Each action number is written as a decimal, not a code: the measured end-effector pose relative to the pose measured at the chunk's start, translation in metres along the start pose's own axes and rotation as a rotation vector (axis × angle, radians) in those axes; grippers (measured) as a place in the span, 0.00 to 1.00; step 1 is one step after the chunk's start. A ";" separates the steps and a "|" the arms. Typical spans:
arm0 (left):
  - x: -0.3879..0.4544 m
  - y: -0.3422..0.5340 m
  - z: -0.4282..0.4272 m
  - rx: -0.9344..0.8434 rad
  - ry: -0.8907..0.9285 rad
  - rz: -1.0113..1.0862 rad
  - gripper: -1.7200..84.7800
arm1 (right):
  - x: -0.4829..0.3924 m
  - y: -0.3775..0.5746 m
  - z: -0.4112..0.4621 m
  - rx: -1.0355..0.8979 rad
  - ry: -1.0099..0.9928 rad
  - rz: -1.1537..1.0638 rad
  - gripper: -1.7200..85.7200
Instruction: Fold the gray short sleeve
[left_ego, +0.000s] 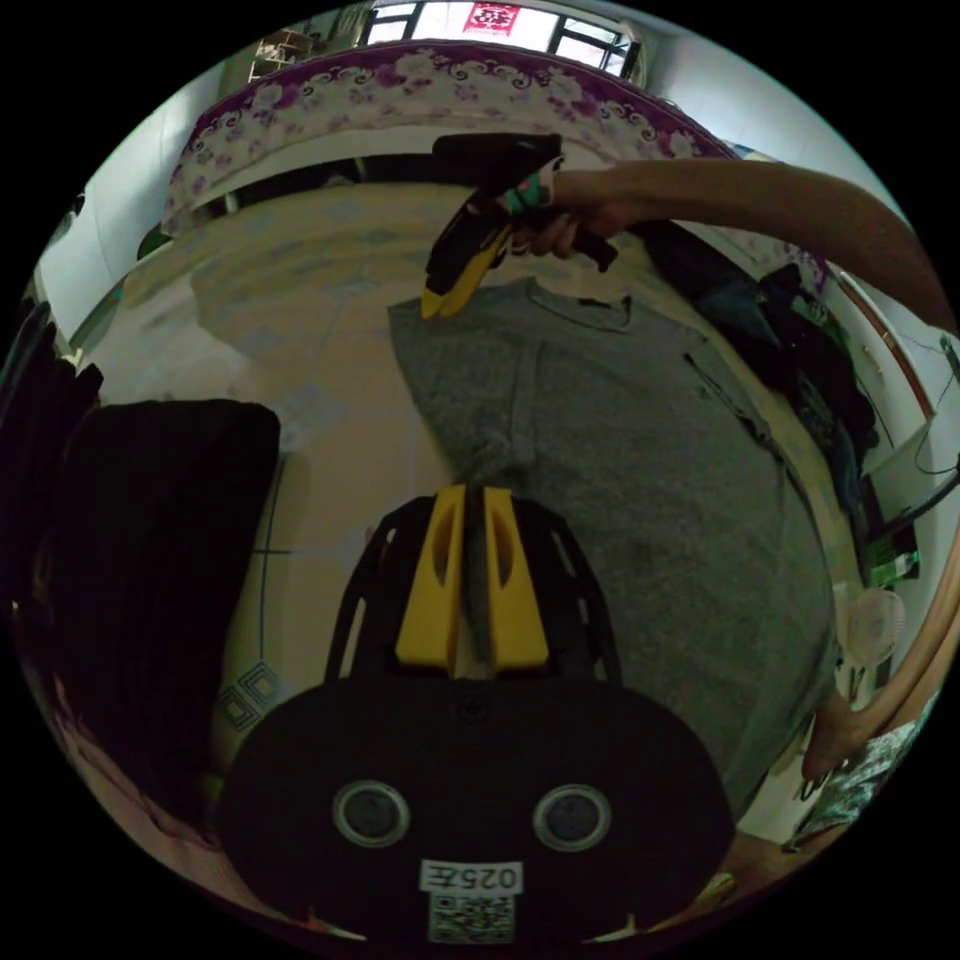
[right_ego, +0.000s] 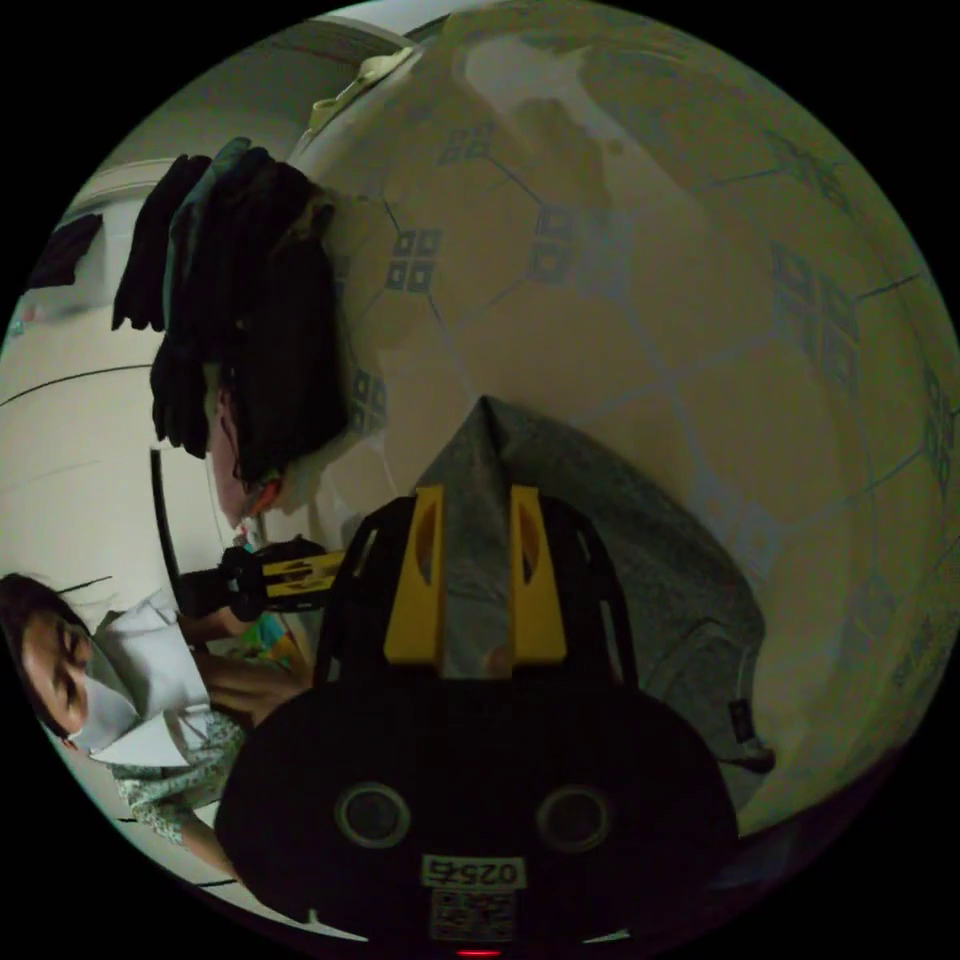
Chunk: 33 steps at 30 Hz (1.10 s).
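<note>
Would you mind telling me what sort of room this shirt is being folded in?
Most likely a bedroom in a home. The gray shirt lies on a bed covered by a pale patterned sheet, a floral purple headboard stands under a window, and dark clothes are heaped alongside.

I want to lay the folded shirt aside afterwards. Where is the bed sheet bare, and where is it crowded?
In the left gripper view, bare patterned sheet lies between the gray shirt and the black garment, running up to the floral headboard. The far side of the shirt is crowded with a pile of dark clothes.
</note>
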<state>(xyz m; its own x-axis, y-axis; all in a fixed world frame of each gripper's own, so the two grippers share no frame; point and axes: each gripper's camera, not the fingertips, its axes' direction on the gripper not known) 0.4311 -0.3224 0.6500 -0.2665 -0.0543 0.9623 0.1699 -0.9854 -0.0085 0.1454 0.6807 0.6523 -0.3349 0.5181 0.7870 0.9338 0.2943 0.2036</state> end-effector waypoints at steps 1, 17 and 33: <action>0.000 0.001 0.002 0.001 0.003 -0.001 0.01 | -0.001 0.000 0.001 -0.011 0.018 -0.003 0.10; -0.001 0.018 0.051 0.072 -0.019 -0.004 0.01 | -0.015 0.004 -0.032 0.020 0.097 0.087 0.09; -0.010 -0.014 0.143 -0.021 -0.026 0.070 0.00 | -0.013 0.059 -0.037 0.428 -0.095 0.293 0.01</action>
<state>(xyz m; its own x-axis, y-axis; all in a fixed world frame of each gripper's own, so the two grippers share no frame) 0.5671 -0.2850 0.6789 -0.2299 -0.1195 0.9659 0.1672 -0.9825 -0.0817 0.2093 0.6621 0.6758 -0.0963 0.6922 0.7152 0.8615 0.4179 -0.2884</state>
